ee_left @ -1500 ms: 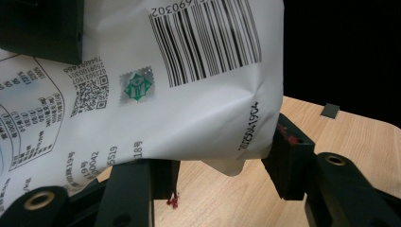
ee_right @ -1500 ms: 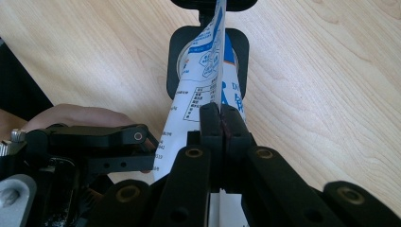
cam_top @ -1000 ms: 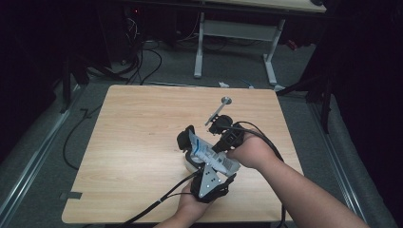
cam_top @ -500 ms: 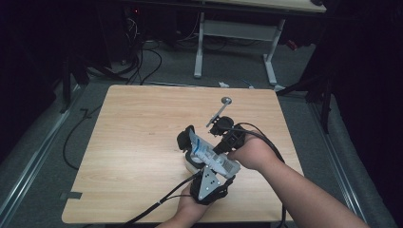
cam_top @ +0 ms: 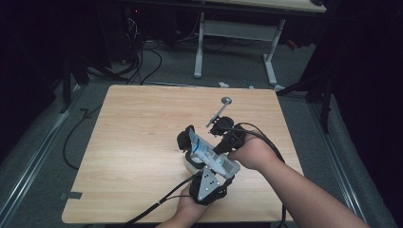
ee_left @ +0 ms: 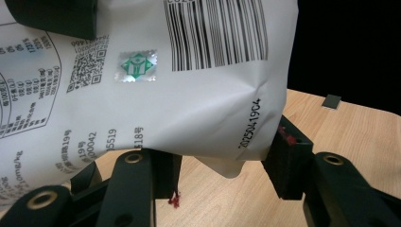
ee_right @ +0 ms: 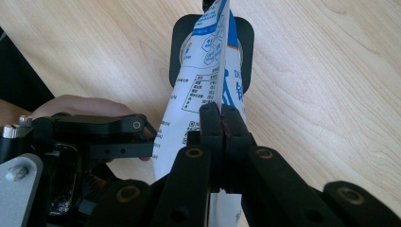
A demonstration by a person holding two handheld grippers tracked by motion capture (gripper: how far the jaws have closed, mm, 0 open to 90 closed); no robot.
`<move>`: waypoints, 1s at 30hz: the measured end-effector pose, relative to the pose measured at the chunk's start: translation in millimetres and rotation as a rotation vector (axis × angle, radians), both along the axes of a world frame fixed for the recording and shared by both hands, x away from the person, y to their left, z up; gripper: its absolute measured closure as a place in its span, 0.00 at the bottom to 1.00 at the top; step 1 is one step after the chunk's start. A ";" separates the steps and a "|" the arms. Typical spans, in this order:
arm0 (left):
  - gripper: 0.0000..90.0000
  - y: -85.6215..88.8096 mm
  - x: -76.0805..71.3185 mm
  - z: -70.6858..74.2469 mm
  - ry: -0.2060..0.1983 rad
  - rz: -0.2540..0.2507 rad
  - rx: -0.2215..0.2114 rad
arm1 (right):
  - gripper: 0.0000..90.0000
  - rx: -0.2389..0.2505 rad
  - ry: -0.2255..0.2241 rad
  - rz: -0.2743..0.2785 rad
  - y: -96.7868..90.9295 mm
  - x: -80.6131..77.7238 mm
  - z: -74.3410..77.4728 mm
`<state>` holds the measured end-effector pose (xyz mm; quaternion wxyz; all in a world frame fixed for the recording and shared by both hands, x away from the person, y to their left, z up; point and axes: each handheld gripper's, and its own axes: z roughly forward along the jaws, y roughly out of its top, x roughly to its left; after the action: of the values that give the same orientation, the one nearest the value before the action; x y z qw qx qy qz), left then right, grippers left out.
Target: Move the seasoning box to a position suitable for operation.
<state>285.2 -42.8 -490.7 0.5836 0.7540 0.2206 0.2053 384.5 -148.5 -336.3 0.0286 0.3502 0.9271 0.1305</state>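
Observation:
A white pouch (cam_top: pixel 205 151) with blue print and a barcode (ee_left: pixel 156 85) is held tilted above the table between both grippers. My left gripper (ee_left: pixel 222 170) comes up from the near edge, its jaws pressing on either side of the pouch's lower corner. Coming in from the right, my right gripper (ee_right: pixel 221 118) is shut flat on the pouch's side edge (ee_right: pixel 208 90). The pouch's far end hangs over a black round-cornered object (ee_right: pixel 182 42) with a pale ring inside. In the high view that black object (cam_top: pixel 184 138) sits just left of the pouch.
A thin metal rod with a round head (cam_top: pixel 219 109) lies on the wooden table (cam_top: pixel 138 133) beyond the grippers. Cables trail from both grippers off the near edge. A small dark tag (ee_left: pixel 332 101) lies on the table. Dark floor, cables and a desk frame (cam_top: pixel 268 57) lie beyond.

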 end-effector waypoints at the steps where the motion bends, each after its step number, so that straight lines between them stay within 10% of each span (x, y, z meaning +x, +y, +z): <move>1: 0.59 0.3 0.0 -0.2 -0.001 -0.002 0.003 | 1.00 -0.001 0.000 0.002 -0.1 0.0 0.0; 30: 0.58 7.8 -3.2 -20.3 0.051 0.000 -0.003 | 1.00 -0.013 0.034 0.011 -4.0 -4.3 -7.6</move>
<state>282.1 -34.9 -511.0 0.5790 0.7581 0.2356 0.1859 380.3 -152.5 -343.8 0.0144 0.3469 0.9303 0.1184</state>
